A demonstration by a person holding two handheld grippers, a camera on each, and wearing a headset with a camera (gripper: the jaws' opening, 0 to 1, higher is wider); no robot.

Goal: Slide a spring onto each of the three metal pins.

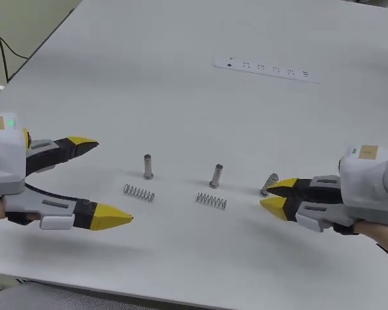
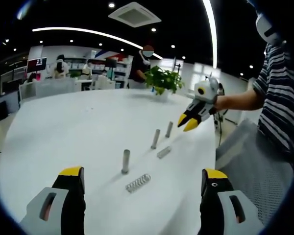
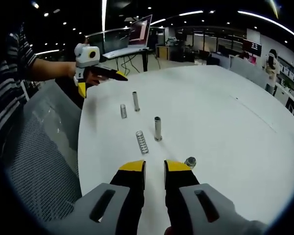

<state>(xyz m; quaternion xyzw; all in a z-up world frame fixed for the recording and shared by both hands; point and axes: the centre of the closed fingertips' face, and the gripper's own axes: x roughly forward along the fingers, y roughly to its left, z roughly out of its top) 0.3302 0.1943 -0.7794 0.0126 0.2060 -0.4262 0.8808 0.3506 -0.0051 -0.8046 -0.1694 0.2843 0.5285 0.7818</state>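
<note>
My left tool [image 1: 114,181] is spread wide. My right tool [image 1: 265,196] is slightly apart, empty, just beside the third pin [image 1: 269,184]. Two springs [image 1: 139,192] lie on the worktop [image 1: 181,97] by two upright pins [image 1: 148,166].

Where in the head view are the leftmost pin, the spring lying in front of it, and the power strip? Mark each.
leftmost pin [image 1: 148,166]: head view, middle of its shaft.
spring [image 1: 139,192]: head view, middle coils.
power strip [image 1: 265,69]: head view, centre of its top face.
</note>
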